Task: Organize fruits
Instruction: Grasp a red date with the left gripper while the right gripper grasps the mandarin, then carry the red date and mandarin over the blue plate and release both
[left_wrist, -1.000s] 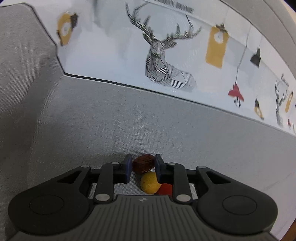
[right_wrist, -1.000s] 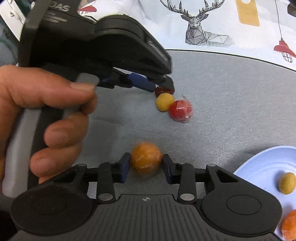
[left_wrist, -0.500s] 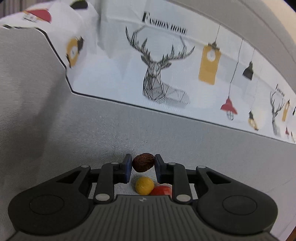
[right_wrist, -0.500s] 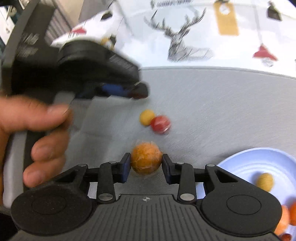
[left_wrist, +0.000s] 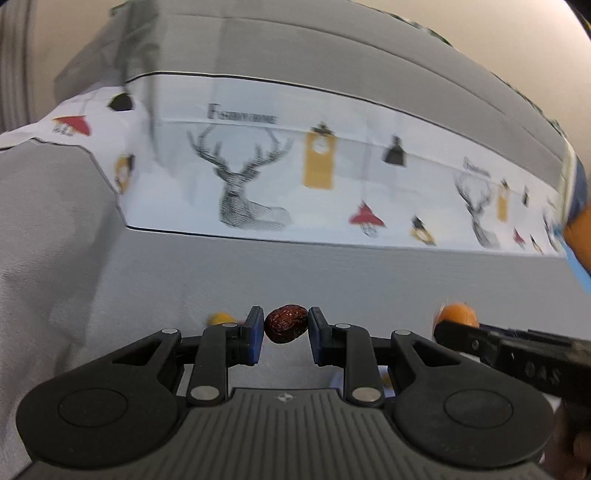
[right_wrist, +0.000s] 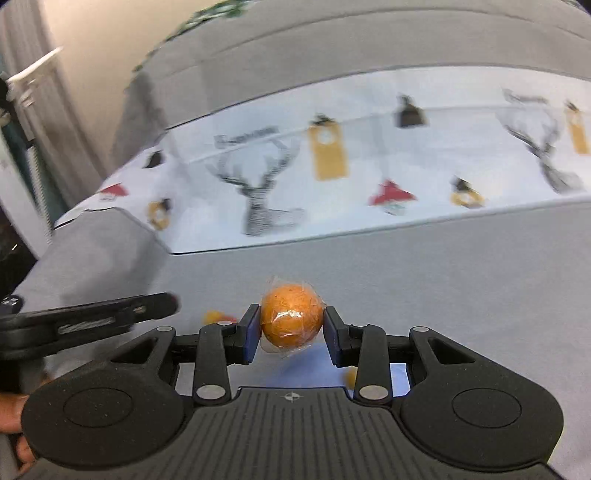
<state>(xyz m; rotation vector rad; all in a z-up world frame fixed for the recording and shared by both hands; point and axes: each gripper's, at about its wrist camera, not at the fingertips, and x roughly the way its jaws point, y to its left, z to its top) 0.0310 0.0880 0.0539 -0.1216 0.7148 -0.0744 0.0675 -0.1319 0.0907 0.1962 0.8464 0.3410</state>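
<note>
Grey cloth (left_wrist: 332, 273), blurred, seemingly deer-print sheet (left_wrist: 258, 177)

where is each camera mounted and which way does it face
Left wrist view: sits on the left hand-held gripper, looking forward and down along its fingers at a wrinkled dark red date pinched between them, over a grey fabric surface; the right hand-held gripper intrudes at the right edge.
Right wrist view: sits on the right hand-held gripper, facing the same way, clamped on a plastic-wrapped orange ball-shaped fruit; fingers of a hand show at lower left.
Shared: the deer-print white cloth and each other's gripper.
</note>
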